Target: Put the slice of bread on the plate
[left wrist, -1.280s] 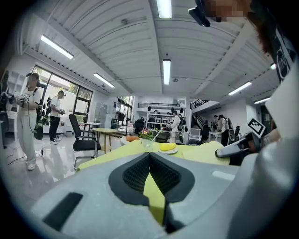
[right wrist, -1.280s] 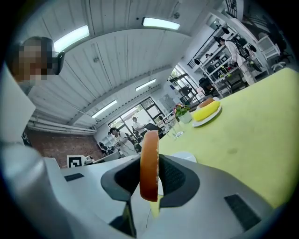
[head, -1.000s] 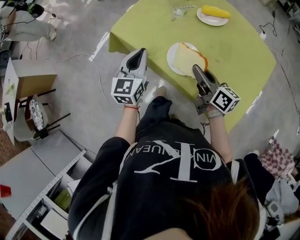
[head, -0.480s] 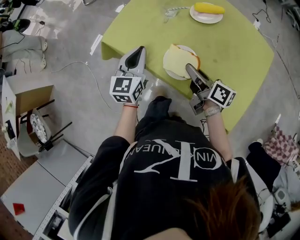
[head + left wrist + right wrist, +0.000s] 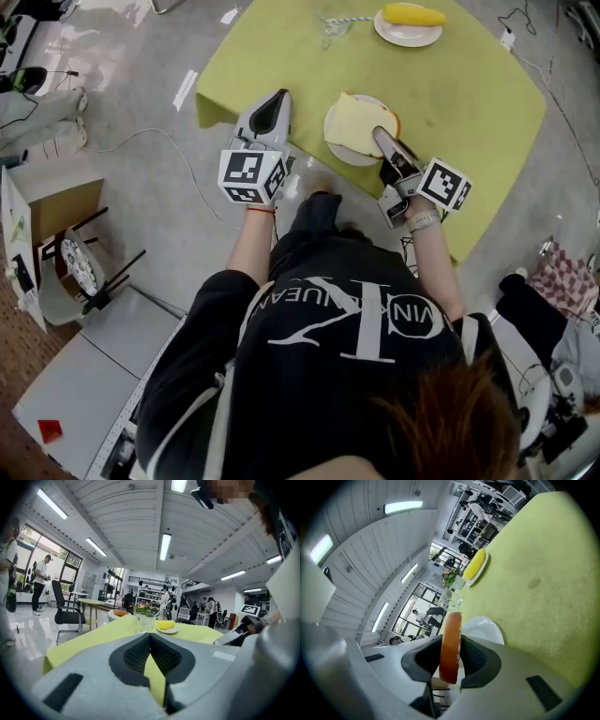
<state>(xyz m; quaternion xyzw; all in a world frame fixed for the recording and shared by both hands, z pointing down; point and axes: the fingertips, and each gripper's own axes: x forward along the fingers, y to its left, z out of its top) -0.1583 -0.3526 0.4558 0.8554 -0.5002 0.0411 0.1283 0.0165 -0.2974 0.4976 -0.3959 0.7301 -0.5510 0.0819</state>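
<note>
- Slice of bread [image 5: 354,122]: pale cream face, orange-brown crust along rim, seen edge-on in right gripper view.
- Right claw [image 5: 380,133] clenched on slice's near crust edge, pads pressing both faces.
- Slice over white plate [image 5: 339,150], covering most of it; contact with plate unclear.
- Plate near front edge of yellow-green worktop [image 5: 469,94].
- Left claw [image 5: 275,98] closed, tips meeting, nothing held; over worktop's edge, apart from plate, to its left.
- Second plate [image 5: 405,36] with yellow food at far side.
</note>
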